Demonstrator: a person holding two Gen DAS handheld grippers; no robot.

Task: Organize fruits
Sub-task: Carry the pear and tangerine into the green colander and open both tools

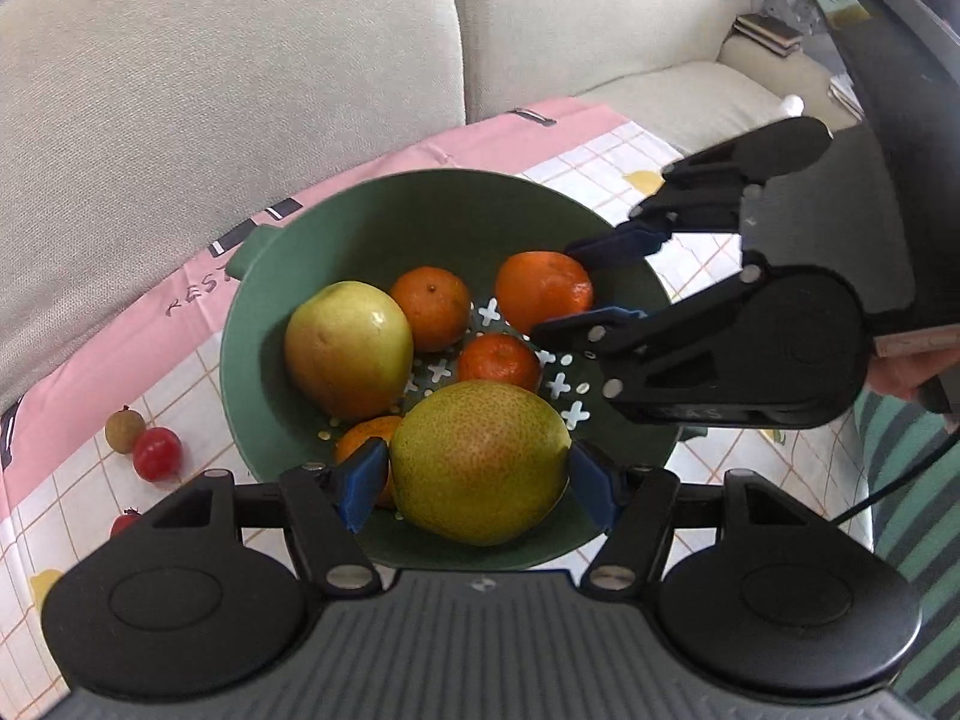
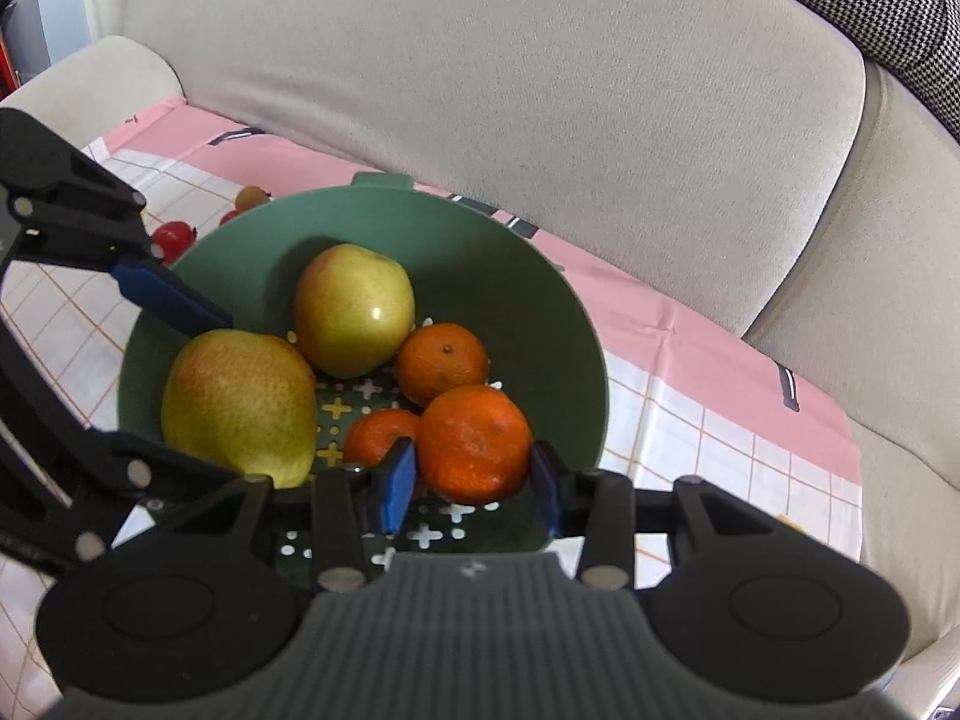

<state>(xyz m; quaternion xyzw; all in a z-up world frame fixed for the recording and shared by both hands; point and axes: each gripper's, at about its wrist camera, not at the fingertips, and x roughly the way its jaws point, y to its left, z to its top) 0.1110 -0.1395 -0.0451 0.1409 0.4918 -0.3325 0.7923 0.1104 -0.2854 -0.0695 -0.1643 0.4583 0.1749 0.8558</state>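
A green colander bowl (image 1: pixel 384 210) stands on a tablecloth on the sofa. My left gripper (image 1: pixel 480 480) is shut on a speckled yellow-green pear (image 1: pixel 480 456), its blue pads pressed on both sides, low at the bowl's near edge. My right gripper (image 2: pixel 474 480) is shut on a mandarin (image 2: pixel 474 441) inside the bowl. In the left wrist view it reaches in from the right. A smooth yellow-green fruit (image 1: pixel 348 348) and a few more mandarins (image 1: pixel 431 306) lie loose in the bowl. I cannot tell whether the held fruits touch the bowl's floor.
Left of the bowl on the pink and checkered cloth (image 1: pixel 180 276) lie a brown lychee (image 1: pixel 124 430), a red cherry tomato (image 1: pixel 157 453) and another small red fruit (image 1: pixel 123 522). Beige sofa cushions (image 2: pixel 540 90) rise behind. A person's hand (image 1: pixel 900 372) holds the right gripper.
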